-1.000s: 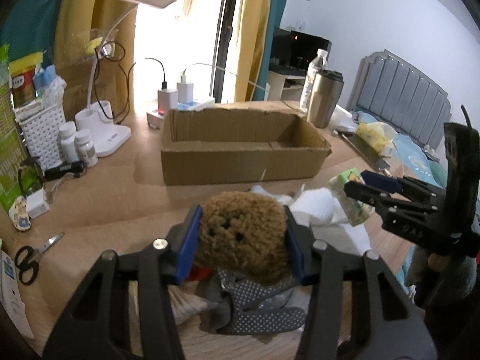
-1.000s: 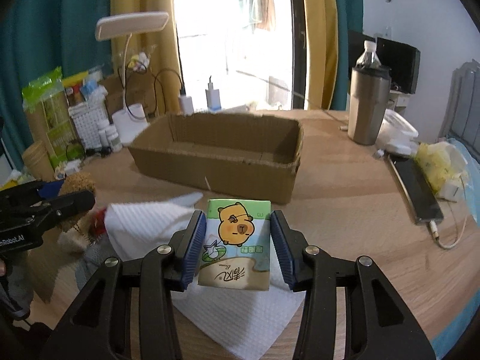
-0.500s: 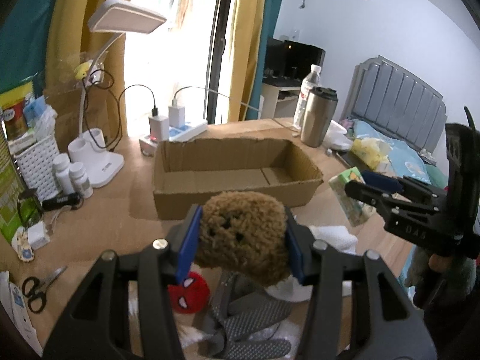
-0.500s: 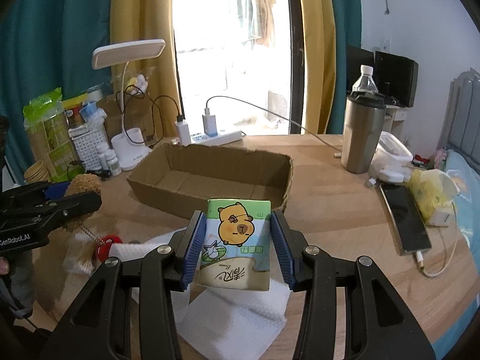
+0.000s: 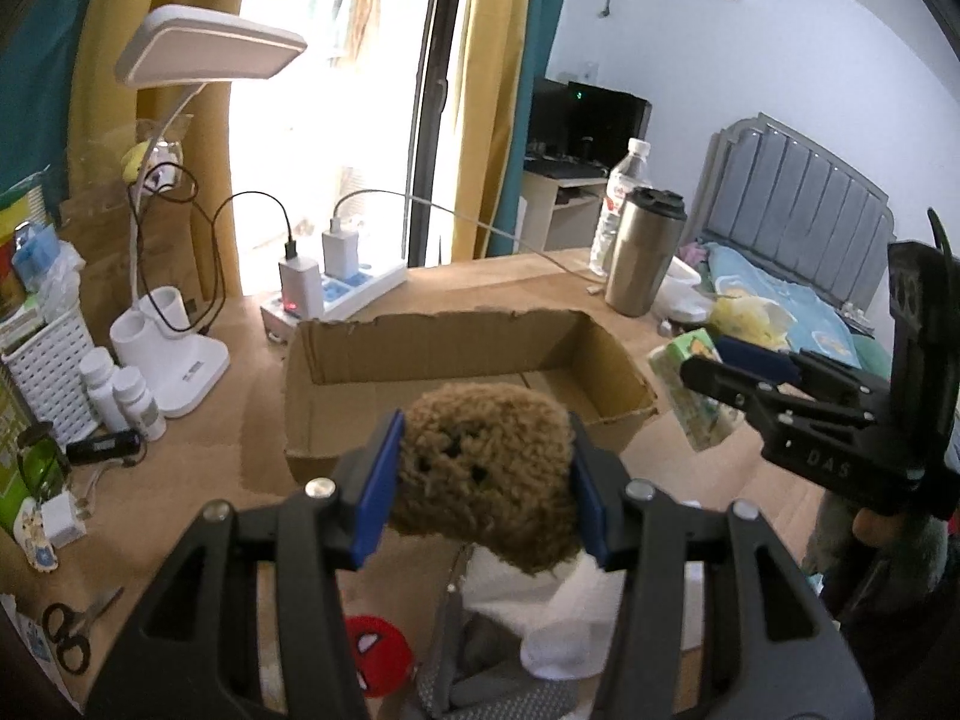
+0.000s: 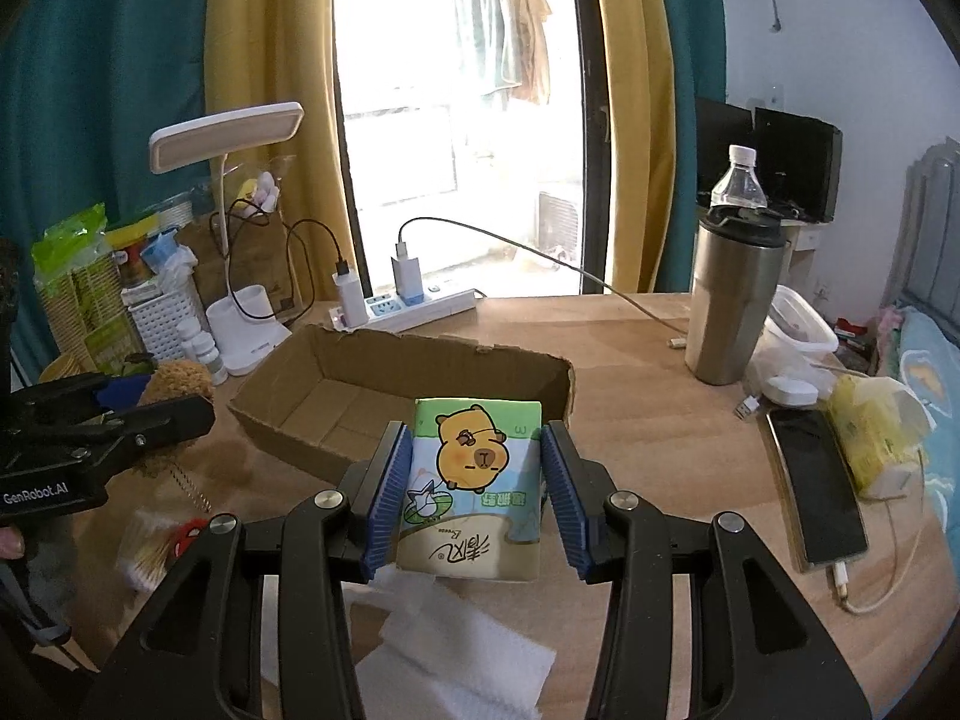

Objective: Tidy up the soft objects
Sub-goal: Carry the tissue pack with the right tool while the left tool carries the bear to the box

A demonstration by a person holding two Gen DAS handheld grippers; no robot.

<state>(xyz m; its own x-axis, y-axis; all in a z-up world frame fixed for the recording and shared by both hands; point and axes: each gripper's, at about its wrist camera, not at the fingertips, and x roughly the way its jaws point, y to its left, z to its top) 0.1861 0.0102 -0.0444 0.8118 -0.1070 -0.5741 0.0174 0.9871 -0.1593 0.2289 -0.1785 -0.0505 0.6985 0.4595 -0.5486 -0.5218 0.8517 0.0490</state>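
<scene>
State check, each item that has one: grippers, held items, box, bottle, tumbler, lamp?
left gripper: shut on brown plush toy, lifted off the table
right gripper: shut on tissue pack, lifted off the table
cardboard box: open, empty
water bottle: capped, upright
steel tumbler: lidded, upright
desk lamp: off

Both wrist views look slightly downward, close over the cardboard box (image 5: 462,372) (shared), probably side by side.

Bedroom, seemingly: bed (image 5: 798,252), cluttered desk (image 5: 468,282)
</scene>
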